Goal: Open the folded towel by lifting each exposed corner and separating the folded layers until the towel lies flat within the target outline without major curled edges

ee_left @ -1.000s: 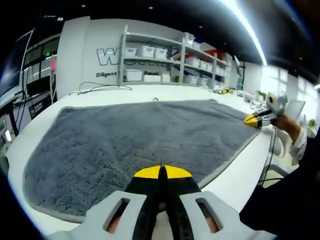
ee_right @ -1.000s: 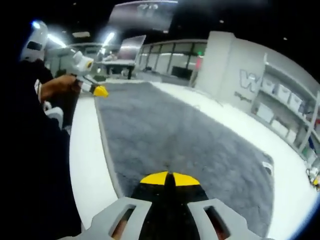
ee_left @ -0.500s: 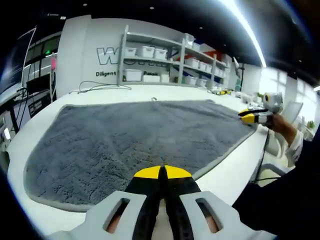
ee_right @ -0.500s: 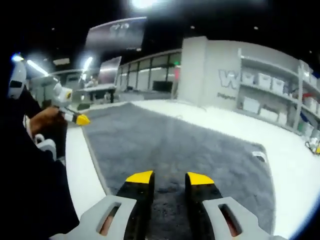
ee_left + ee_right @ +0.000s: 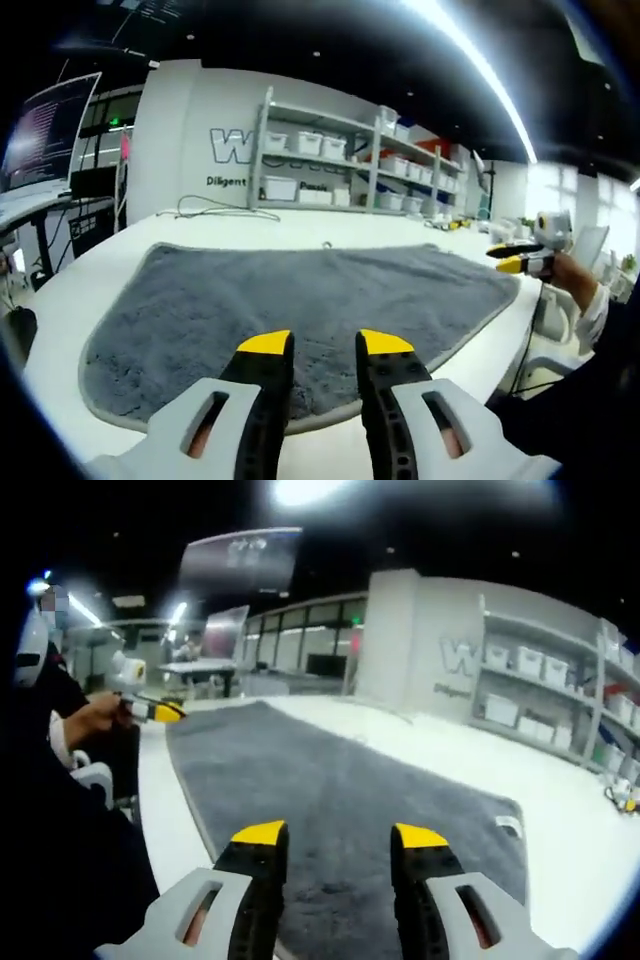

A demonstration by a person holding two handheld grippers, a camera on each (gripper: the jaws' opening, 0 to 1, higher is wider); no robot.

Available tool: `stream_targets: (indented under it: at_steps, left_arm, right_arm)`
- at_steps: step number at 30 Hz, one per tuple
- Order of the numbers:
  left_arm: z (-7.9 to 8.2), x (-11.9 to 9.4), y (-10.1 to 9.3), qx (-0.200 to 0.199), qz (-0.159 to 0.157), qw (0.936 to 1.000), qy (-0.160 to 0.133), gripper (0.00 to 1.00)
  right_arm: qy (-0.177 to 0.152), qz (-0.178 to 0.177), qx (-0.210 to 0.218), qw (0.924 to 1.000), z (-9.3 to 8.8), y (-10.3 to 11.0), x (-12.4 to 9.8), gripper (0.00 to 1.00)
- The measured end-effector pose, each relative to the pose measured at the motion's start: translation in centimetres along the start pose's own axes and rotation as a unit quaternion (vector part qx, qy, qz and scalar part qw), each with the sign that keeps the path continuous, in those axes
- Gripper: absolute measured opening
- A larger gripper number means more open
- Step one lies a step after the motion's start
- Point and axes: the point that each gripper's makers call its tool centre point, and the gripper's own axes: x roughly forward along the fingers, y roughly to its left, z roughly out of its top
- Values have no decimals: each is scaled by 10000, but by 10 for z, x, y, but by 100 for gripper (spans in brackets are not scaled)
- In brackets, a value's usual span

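the grey, fluffy towel (image 5: 310, 300) lies spread open and flat on the white worktop (image 5: 100, 275), edges uncurled.

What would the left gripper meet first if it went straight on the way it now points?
Probably the grey towel: the open left gripper points low across its near edge, though depth is hard to judge.

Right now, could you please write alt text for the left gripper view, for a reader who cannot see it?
A grey towel lies spread flat on a white table, and the left gripper hangs over its near edge with yellow-tipped jaws open. At the right, the right gripper, in a person's hand, is near the towel's far corner. Shelves with white bins stand behind.
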Motion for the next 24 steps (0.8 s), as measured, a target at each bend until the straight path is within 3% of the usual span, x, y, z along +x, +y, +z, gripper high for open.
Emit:
stream_targets:
  at_steps: [3, 6, 12, 18, 24]
  left_arm:
    - [5, -4, 1, -180, -81, 9998, -100, 29]
    - [12, -5, 6, -66, 25, 9999, -157, 32]
    - [26, -16, 12, 174, 100, 9996, -196, 40]
    - [27, -24, 14, 209, 159, 9995, -152, 47]
    - [31, -32, 18, 268, 282, 9991, -149, 61]
  right_arm:
    - [35, -40, -128, 9999, 4, 3, -3, 54]
    - [-159, -44, -4, 9999, 11, 7, -9, 57]
    - [-185, -244, 73, 9995, 18, 1, -16, 69]
    - [-244, -428, 141, 9987, 34, -3, -29, 76]
    - [-184, -464, 156, 9986, 39, 2, -27, 88]
